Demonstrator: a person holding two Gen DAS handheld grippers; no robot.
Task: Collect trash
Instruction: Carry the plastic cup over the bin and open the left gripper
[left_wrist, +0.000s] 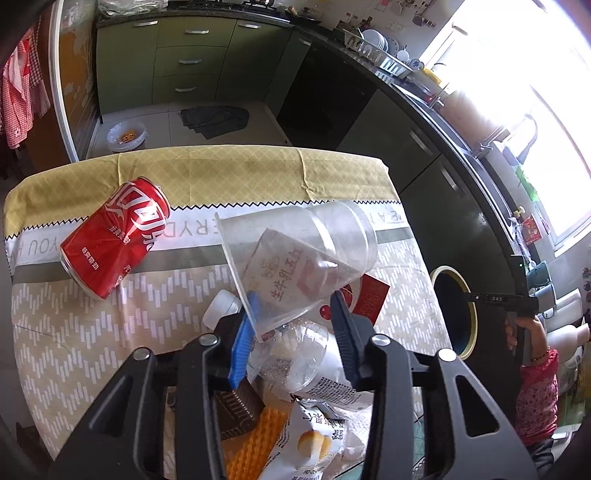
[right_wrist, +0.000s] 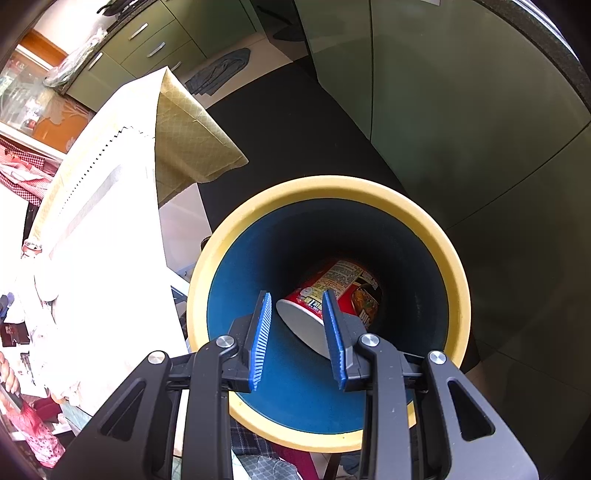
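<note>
My left gripper (left_wrist: 293, 314) is shut on the rim end of a clear plastic cup (left_wrist: 295, 251), which tilts up over the table. Under it lie a crushed clear bottle (left_wrist: 291, 350), a snack bag (left_wrist: 314, 439) and other wrappers. A dented red can (left_wrist: 114, 236) lies on its side at the left of the tablecloth (left_wrist: 207, 177). My right gripper (right_wrist: 295, 314) hangs open over the blue bin with a yellow rim (right_wrist: 458, 295), nothing between its pads. A red instant-noodle cup (right_wrist: 347, 288) lies at the bin's bottom.
The bin (left_wrist: 448, 270) stands on the floor just off the table's right edge, with a person's hand (left_wrist: 517, 332) above it. Green cabinets (left_wrist: 192, 59) and a dark counter (left_wrist: 424, 107) line the room. A small white bin (left_wrist: 125, 134) and a dark cloth (left_wrist: 214, 120) lie on the far floor.
</note>
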